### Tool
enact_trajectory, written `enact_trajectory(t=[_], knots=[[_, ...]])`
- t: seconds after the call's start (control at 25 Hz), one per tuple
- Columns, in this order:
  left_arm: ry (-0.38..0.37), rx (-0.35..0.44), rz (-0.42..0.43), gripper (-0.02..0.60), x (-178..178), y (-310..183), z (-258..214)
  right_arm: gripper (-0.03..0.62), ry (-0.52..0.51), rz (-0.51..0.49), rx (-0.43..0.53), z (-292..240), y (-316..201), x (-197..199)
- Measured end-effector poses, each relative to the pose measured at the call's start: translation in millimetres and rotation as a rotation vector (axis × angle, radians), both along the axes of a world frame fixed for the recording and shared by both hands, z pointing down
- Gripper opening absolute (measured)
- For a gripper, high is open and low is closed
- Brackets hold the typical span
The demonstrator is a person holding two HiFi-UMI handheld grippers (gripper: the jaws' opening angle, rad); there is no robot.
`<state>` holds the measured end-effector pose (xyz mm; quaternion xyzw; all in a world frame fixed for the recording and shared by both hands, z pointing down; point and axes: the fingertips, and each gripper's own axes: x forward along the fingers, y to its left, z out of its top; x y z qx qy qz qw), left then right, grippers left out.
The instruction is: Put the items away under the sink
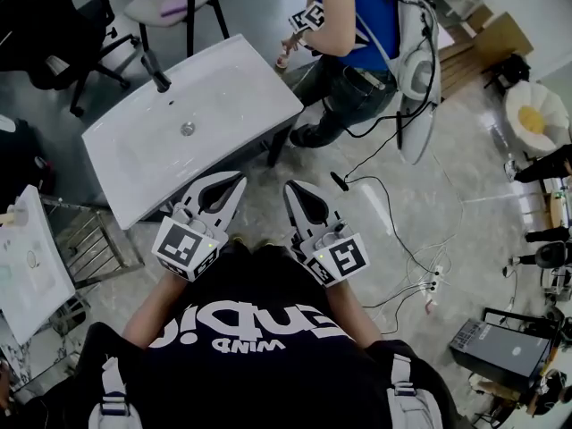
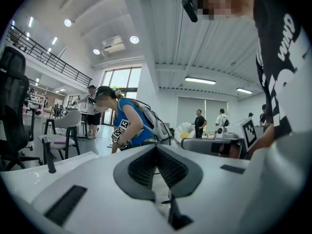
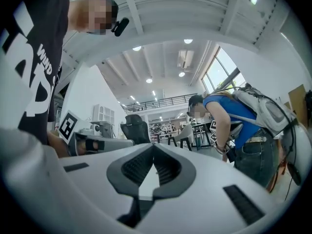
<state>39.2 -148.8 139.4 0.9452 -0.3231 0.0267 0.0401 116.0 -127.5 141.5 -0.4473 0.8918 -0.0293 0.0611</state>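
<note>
With nothing in either tool, we judge this step to be a search and approach rather than a carry. The left gripper has its jaws drawn together, ribbed pads meeting at the tips with only air in the hollow behind them, and the right gripper is closed and empty in the same way. Both are held level in front of the chest. To do the step well, we should first find what is to be stowed, since no view shows us an item we can pick out. Then we should part the jaws before reaching and come in low at the sink's near edge. We should also keep clear of the person in blue bending by its right corner and of the cables trailing over the floor — a snagged lead seems the likeliest mishap. The sink stands ahead and to the left, its faucet at the far edge. In the head view its near edge lies just beyond the left gripper's tips, touching neither tool — the space beneath is hidden by the basin.
</note>
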Motion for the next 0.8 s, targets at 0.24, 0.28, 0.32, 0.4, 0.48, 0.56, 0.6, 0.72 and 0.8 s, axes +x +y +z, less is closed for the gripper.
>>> enact_trajectory(t=[0.24, 0.28, 0.32, 0.4, 0.48, 0.56, 0.6, 0.72, 0.8], knots=[[-0.004, 0.002, -0.025, 0.020, 0.0, 2.2, 3.8, 0.018, -0.022, 0.004, 0.015, -6.0, -2.2, 6.7], [-0.002, 0.000, -0.035, 0.020, 0.0, 1.8, 4.2, 0.020, -0.024, 0.003, 0.013, -5.9, -2.1, 8.4], [-0.001, 0.000, -0.042, 0.018, 0.5, 1.7, 4.6, 0.018, -0.025, 0.001, 0.011, -5.8, -1.7, 10.3], [-0.005, 0.003, -0.049, 0.019, 2.5, 2.6, 5.4, 0.018, -0.023, 0.001, 0.012, -5.7, -0.4, 14.2], [-0.007, 0.006, -0.054, 0.020, 5.1, 3.5, 6.1, 0.020, -0.021, 0.000, 0.012, -4.8, 0.8, 17.7], [-0.007, 0.006, -0.055, 0.019, 7.7, 3.9, 6.7, 0.018, -0.018, -0.002, 0.011, -3.8, 1.7, 20.2], [-0.007, 0.005, -0.055, 0.020, 9.0, 4.1, 6.9, 0.018, -0.015, -0.004, 0.011, -3.4, 2.1, 21.0], [-0.005, 0.002, -0.061, 0.019, 10.8, 4.0, 6.9, 0.018, -0.002, -0.012, 0.016, -3.5, 2.5, 22.0], [-0.004, -0.002, -0.068, 0.020, 10.6, 3.7, 6.7, 0.018, 0.000, -0.017, 0.019, -4.2, 1.7, 21.8]])
